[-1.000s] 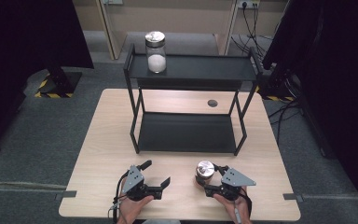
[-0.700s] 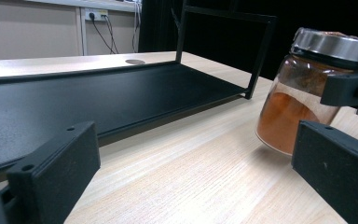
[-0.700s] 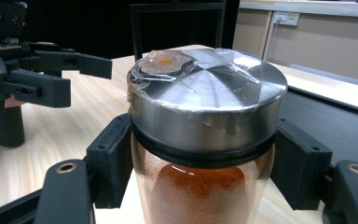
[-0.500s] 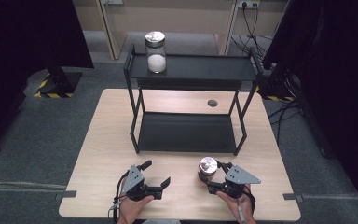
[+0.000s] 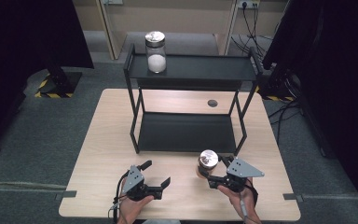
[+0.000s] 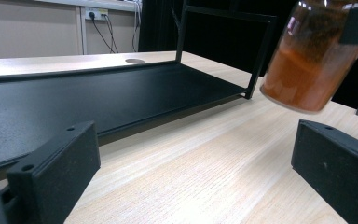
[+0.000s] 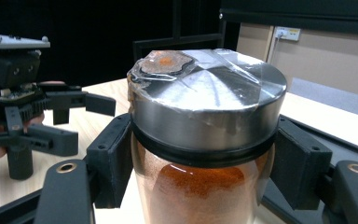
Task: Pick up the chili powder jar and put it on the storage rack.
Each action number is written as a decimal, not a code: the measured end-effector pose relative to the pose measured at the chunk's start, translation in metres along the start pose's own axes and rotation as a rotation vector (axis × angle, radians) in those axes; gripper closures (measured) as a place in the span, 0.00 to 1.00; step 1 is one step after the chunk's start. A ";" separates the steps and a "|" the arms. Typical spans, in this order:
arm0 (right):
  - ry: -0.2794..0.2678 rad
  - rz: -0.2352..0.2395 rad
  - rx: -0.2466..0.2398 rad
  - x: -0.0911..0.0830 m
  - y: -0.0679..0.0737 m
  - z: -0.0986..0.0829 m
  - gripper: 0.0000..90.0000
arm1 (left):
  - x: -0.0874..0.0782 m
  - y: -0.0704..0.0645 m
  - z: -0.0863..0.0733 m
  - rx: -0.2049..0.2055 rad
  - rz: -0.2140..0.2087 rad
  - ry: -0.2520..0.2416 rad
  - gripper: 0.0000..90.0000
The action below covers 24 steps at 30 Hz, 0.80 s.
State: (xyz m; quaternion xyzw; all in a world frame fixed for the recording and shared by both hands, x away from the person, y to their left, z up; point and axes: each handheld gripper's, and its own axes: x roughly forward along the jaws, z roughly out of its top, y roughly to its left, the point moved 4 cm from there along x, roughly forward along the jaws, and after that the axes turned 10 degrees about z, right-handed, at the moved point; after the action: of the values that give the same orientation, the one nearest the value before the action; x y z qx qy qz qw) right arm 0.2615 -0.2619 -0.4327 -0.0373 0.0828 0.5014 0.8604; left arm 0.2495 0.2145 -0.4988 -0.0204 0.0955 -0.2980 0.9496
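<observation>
A glass jar of orange powder (image 5: 208,163) with a metal lid hangs just above the table in front of the black rack's right end. My right gripper (image 5: 209,171) is shut on it below the lid. In the right gripper view the jar (image 7: 205,140) stands between the two pads (image 7: 112,158), with torn film over its lid. The left gripper view shows the jar (image 6: 314,56) tilted and clear of the tabletop. My left gripper (image 5: 157,173) rests open near the table's front edge, to the left of the jar, with nothing between its jaws (image 6: 191,186).
A black two-tier rack (image 5: 186,133) stands mid-table, its lower shelf bare. A glass jar of white powder (image 5: 156,51) stands at the left of the top shelf. A cable hole (image 5: 212,103) lies behind the rack. Dark curtains flank the table.
My right gripper has raised the orange jar slightly and moved it a little toward the rack. The left gripper has stayed where it was.
</observation>
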 end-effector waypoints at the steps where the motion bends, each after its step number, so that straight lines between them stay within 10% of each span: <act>1: 0.000 0.000 -0.001 0.000 -0.001 0.002 0.34 | 0.000 0.000 0.000 -0.001 0.000 0.000 0.00; 24: -0.007 0.030 -0.027 0.006 -0.012 0.058 0.34 | 0.000 0.001 0.000 -0.007 0.001 0.000 0.00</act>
State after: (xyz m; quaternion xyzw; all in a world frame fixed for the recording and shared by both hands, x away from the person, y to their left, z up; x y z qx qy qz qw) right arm 0.2808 -0.2543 -0.3767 -0.0460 0.0735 0.5154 0.8526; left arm 0.2498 0.2151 -0.4992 -0.0235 0.0965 -0.2973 0.9496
